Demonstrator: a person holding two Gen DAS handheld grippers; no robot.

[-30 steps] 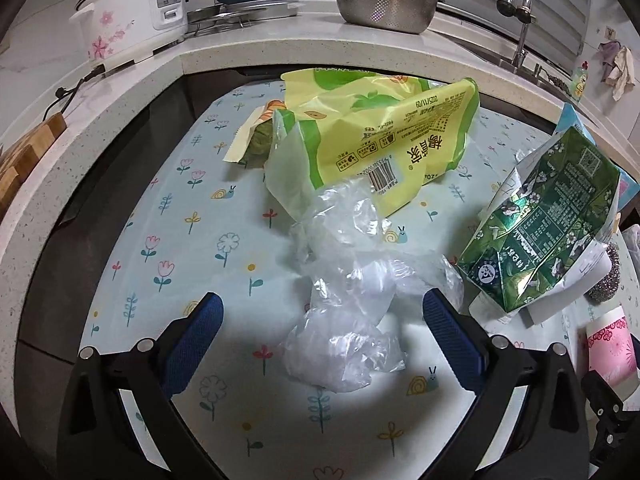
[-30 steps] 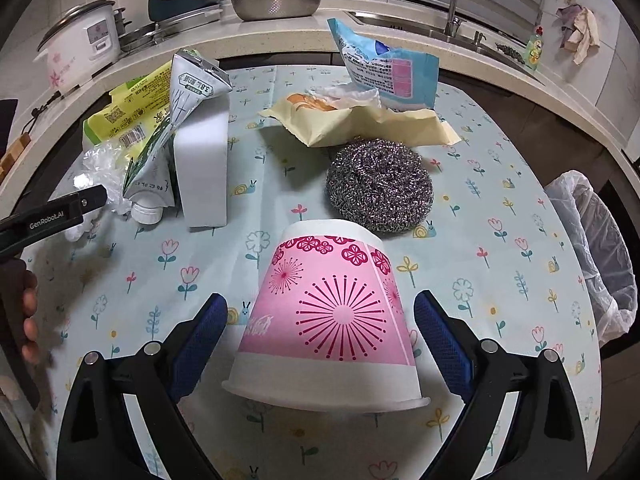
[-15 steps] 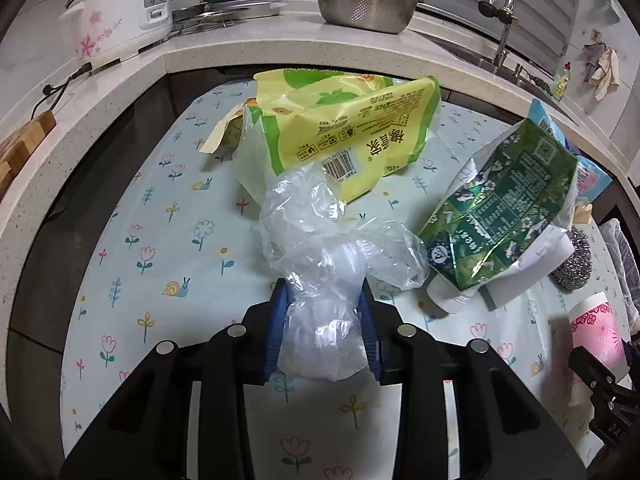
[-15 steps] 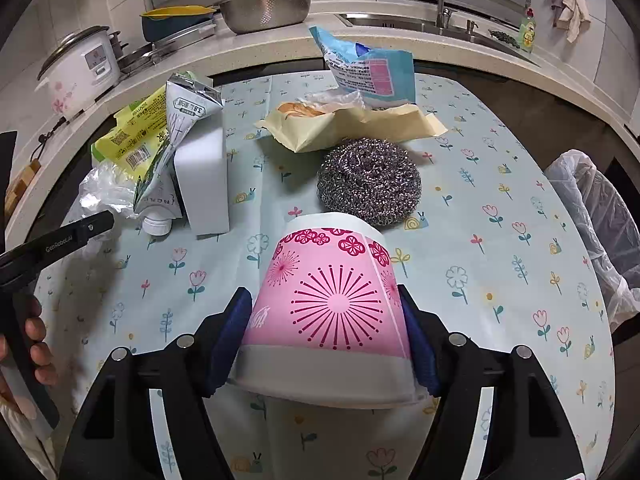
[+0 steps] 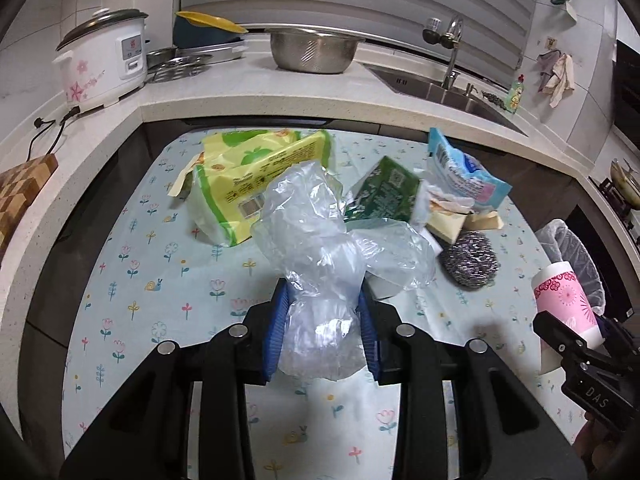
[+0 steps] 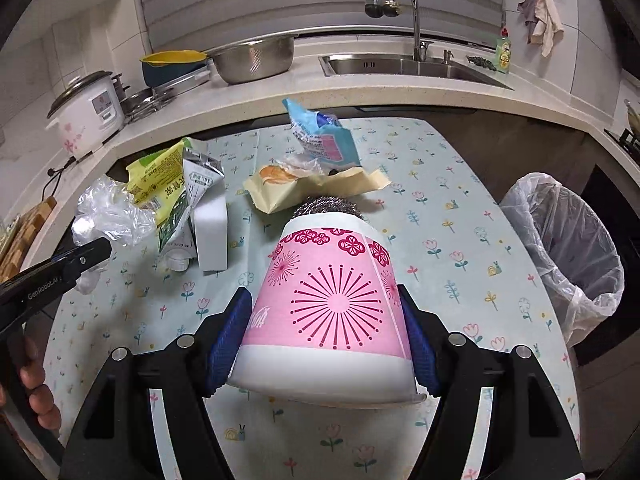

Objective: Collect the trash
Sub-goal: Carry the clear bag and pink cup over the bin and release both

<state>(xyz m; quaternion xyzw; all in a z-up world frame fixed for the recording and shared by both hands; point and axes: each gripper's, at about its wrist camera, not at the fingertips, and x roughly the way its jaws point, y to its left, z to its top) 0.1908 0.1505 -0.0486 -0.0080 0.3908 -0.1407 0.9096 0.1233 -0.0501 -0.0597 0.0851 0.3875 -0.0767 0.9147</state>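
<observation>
Your left gripper (image 5: 320, 332) is clamped on a crumpled clear plastic bag (image 5: 320, 264), held above the flowered tablecloth (image 5: 160, 280). Your right gripper (image 6: 326, 340) squeezes an upturned pink paper cup (image 6: 332, 300), its rim toward you. A steel scourer (image 5: 470, 260), green carton (image 5: 384, 196) and yellow packet (image 5: 248, 176) lie on the table. The lined bin (image 6: 560, 256) stands beside the table's right edge.

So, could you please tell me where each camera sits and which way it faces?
Left wrist: on the left gripper, facing its crumpled clear plastic bag and the sink counter; right gripper at the right edge.
Right wrist: on the right gripper, facing its pink paper cup; a hand lower left.
Shared: steel scouring ball, lined bin.
</observation>
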